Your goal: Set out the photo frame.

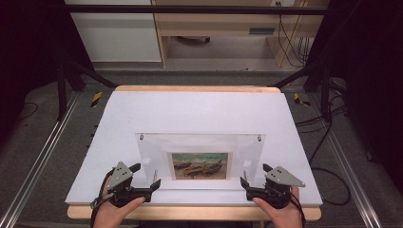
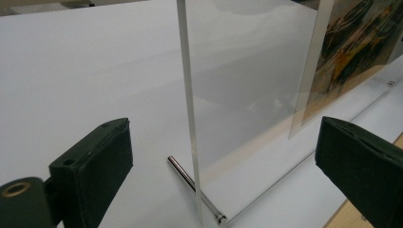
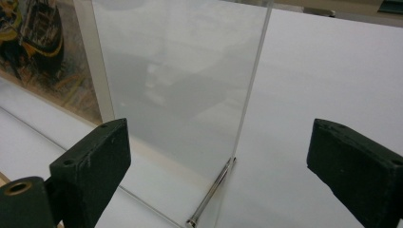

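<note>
A clear acrylic picture frame (image 1: 199, 152) stands upright on the white table top (image 1: 199, 111), holding a small print of boats (image 1: 199, 166). My left gripper (image 1: 147, 175) is open at the frame's left end, my right gripper (image 1: 254, 175) open at its right end. In the left gripper view the frame's left edge (image 2: 189, 114) and its metal foot pin (image 2: 187, 181) lie between the open jaws of the left gripper (image 2: 223, 159), untouched. In the right gripper view the frame's right edge (image 3: 252, 95) and pin (image 3: 211, 192) sit between the spread jaws of the right gripper (image 3: 223, 161).
The wooden front edge of the table (image 1: 190, 212) runs just under both hands. Black stand legs (image 1: 71, 71) and cables (image 1: 328, 156) flank the table on the floor. White surface stretches behind the frame.
</note>
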